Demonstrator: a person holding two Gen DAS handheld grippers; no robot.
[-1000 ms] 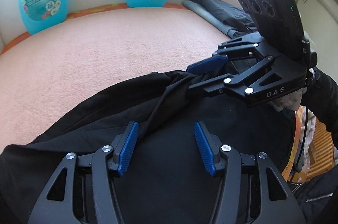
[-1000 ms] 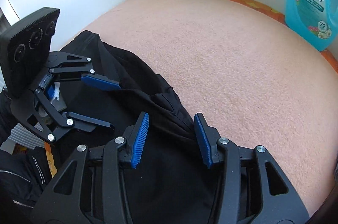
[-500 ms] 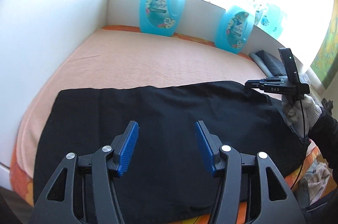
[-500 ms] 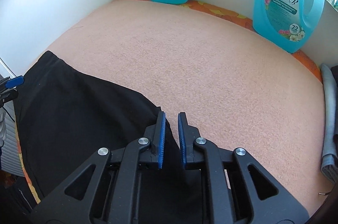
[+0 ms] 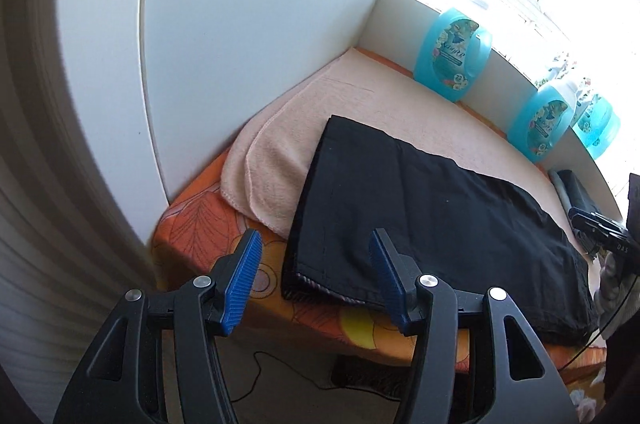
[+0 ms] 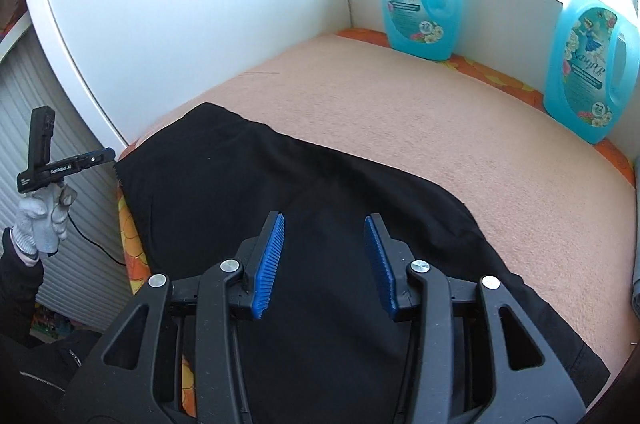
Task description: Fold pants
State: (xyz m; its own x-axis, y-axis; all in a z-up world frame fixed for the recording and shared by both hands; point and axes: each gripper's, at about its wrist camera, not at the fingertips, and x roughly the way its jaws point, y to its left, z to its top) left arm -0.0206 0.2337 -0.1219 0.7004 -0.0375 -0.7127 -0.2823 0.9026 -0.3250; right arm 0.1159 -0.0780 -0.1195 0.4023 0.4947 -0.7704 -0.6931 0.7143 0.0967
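Observation:
The black pants (image 5: 432, 208) lie spread flat along the front of the peach towel (image 5: 272, 164); in the right wrist view the pants (image 6: 248, 184) fill the near half. My left gripper (image 5: 316, 248) hovers open just off the table's left front corner, over the hem end, with nothing pressed between its pads. A gloved hand holds it at the far left of the right wrist view, left gripper (image 6: 105, 156). My right gripper (image 6: 324, 228) hangs above the other end of the pants, its jaws opening and nothing between them. It shows at the right edge as right gripper (image 5: 578, 218).
Several blue detergent bottles (image 6: 420, 4) stand along the back wall. A white panel (image 5: 240, 44) closes the left side. Dark folded clothes (image 5: 576, 190) lie at the far right. An orange floral cloth (image 5: 208, 216) covers the table edge, and a cable (image 5: 256, 372) runs on the floor below.
The bunched pants now lie flat. My left gripper swung left from the middle to the hem end. The right gripper shut on the fabric, then opened and lifted away.

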